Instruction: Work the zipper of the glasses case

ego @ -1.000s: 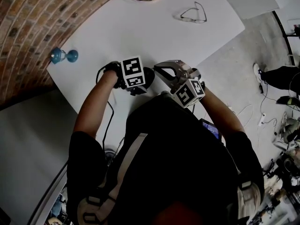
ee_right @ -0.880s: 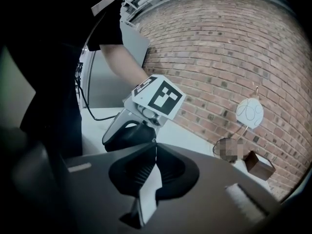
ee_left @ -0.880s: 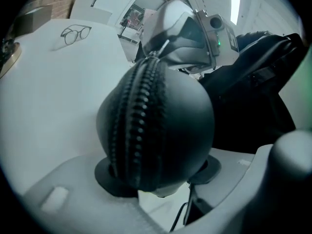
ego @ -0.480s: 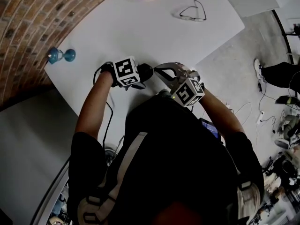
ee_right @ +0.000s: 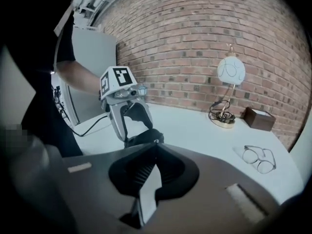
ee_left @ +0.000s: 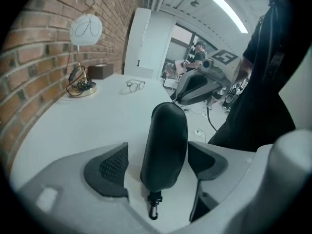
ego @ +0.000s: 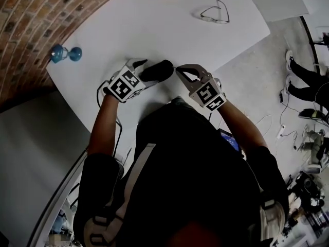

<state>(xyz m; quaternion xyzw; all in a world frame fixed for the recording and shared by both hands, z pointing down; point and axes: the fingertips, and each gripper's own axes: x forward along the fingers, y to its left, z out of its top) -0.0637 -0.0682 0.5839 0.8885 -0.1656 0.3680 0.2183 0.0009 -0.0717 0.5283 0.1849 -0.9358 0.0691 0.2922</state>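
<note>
Left gripper (ee_left: 158,147): jaws apart, having just been opening. The glasses case (ee_left: 165,135) is seen between them. The left pad (ee_left: 109,167) is clear of the case and the right pad is close beside it. No squeeze is seen, so the case is judged released.

Glasses case: black, rounded and elongated. It lies on the white table (ego: 154,30) at centre frame of the head view, running from the left gripper to the right gripper (ee_right: 155,149). A small snap hook (ee_left: 154,209) hangs at its near end, at the bottom of the left gripper view.

Right gripper: jaws closed together, tips set at the case's far end. Whether the zipper pull is nipped between them cannot be told.

Handling (judged): a light, semi-stiff shell with a smooth skin. It is likely to skate or swivel on the bare tabletop once the zip is tugged.

Grip point (judged): the case is best clamped across its two long sides near mid-length, with the pads kept off the zip line. The pull is best pinched at the tab, since the hook end offers no steady hold.

Risk (judged): with the left jaws slack, a pull on the zip would drag the whole case.

Further back: spectacles (ego: 215,14) lie at upper right of the head view, well apart. A globe lamp (ee_right: 231,71) and a brown box (ee_right: 259,118) stand before the brick wall (ee_right: 195,33).
</note>
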